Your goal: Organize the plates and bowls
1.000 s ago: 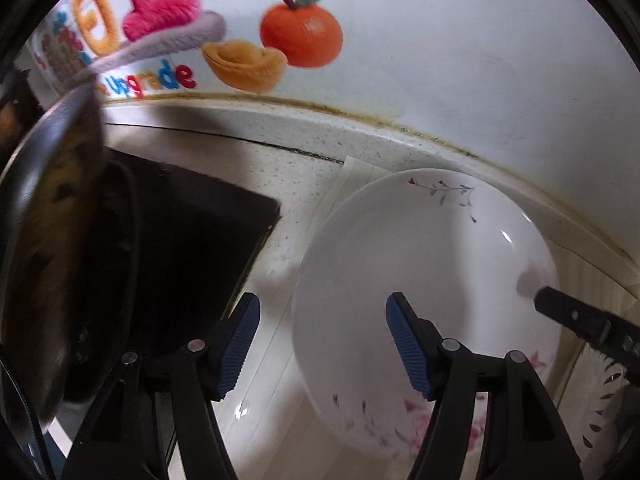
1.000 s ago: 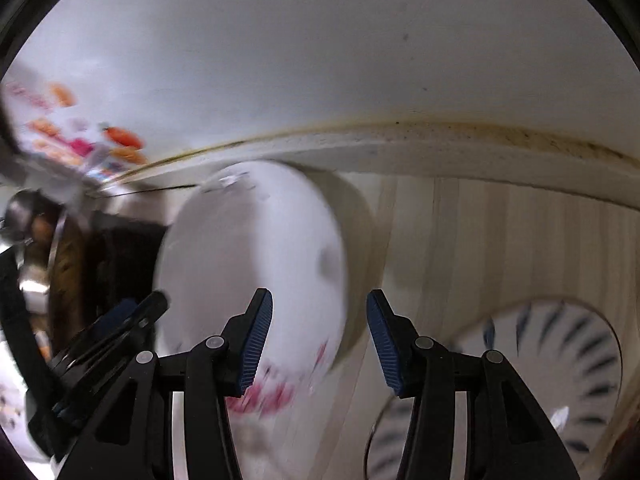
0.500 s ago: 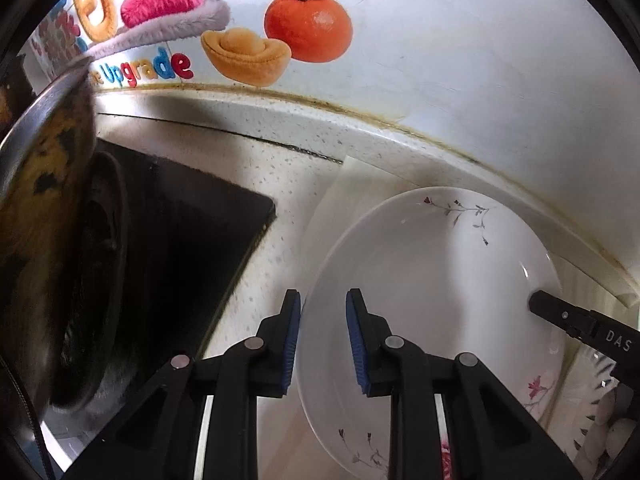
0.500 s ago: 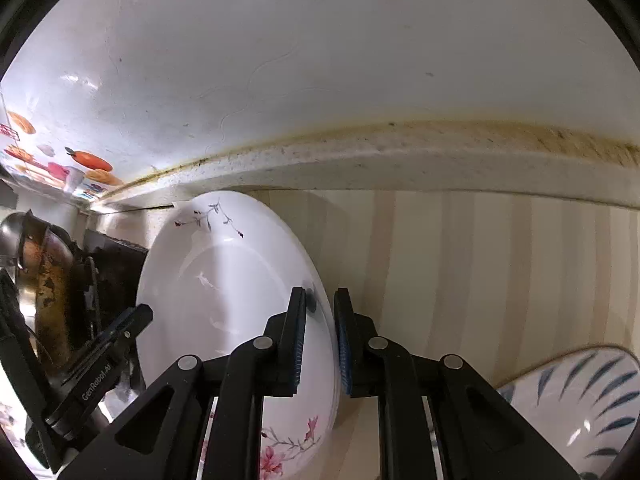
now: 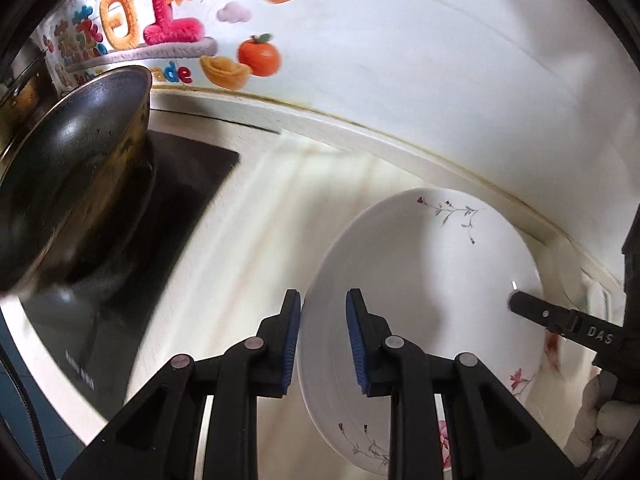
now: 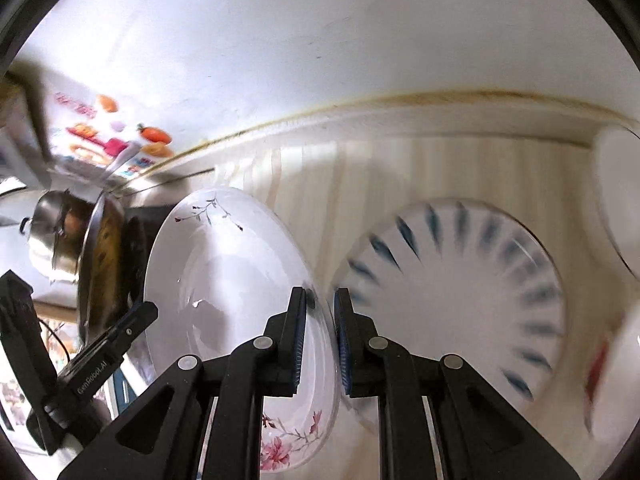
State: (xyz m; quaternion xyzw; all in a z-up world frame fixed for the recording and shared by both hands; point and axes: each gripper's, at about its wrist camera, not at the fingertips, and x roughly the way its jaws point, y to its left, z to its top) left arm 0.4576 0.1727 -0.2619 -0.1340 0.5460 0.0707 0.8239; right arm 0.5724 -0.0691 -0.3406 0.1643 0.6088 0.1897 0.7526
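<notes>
A white plate with pink flowers is held up off the counter between both grippers. My left gripper is shut on its left rim. My right gripper is shut on its right rim; the plate also shows in the right wrist view. The right gripper's fingertip shows at the plate's far rim in the left wrist view. A white plate with blue leaf marks lies on the striped mat below and to the right.
A dark wok sits on the black stove at the left. A wall with fruit stickers runs behind the counter. A white dish and another red-marked dish lie at the right edge.
Both grippers closed on the flowered plate's rims and lifted it off the mat. It has moved right, toward the blue-patterned plate. The view is blurred by motion.
</notes>
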